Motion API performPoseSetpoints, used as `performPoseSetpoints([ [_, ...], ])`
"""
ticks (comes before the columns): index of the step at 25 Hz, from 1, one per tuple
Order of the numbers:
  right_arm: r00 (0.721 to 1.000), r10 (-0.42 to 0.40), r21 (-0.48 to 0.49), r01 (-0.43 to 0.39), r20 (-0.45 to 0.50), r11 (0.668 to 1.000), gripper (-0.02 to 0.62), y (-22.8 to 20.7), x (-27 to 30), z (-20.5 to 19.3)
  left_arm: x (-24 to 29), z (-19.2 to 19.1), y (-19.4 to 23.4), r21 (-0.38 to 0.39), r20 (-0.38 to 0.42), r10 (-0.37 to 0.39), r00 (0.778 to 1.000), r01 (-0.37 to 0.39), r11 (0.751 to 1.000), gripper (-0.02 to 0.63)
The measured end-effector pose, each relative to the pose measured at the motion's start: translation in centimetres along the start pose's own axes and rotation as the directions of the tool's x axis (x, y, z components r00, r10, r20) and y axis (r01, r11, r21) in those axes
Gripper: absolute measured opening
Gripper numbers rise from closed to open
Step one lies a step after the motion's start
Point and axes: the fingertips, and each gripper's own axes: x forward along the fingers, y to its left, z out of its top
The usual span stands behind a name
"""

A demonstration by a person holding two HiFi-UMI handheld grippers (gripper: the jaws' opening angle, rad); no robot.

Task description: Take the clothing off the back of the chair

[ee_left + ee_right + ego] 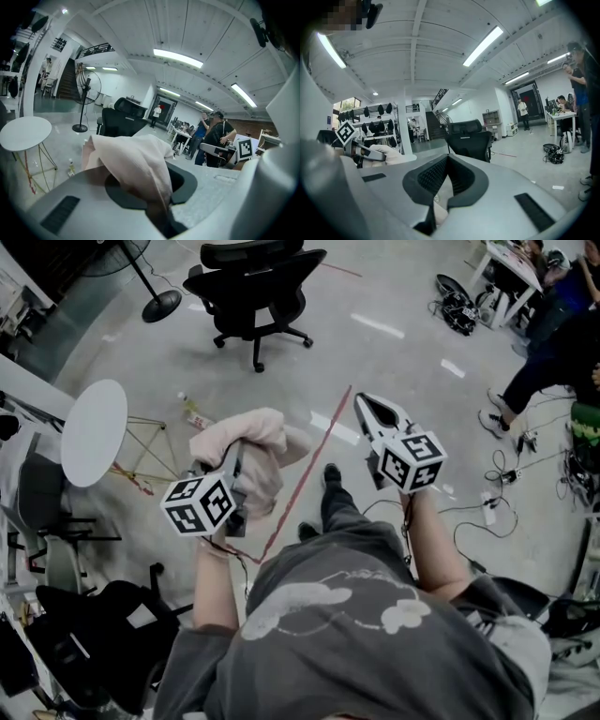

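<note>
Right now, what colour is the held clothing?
The clothing is pale pink; head view shows it best.

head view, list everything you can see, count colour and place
clothing: 1, pale pink, bunched up, held centre left
office chair: 1, black, top centre on the floor
round table: 1, white, left
standing fan: 1, black, top left
floor line: 1, red, diagonal, centre
cables: several, black and white, right floor
other person: 1, dark clothes, far right
left gripper: 1, grey, jaws shut on the clothing
right gripper: 1, grey, jaws shut, empty
</note>
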Motion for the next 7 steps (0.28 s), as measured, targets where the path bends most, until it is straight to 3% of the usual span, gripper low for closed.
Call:
performPoseSetpoints([
  [7, 1.0, 0.001, 0.003, -0.001, -0.004, 1.0, -0.009, -0.56, -0.21, 0.12, 0.33, 0.27, -0.9, 0.004, 0.006, -0.004, 1.0, 0.004, 1.0, 0.043],
])
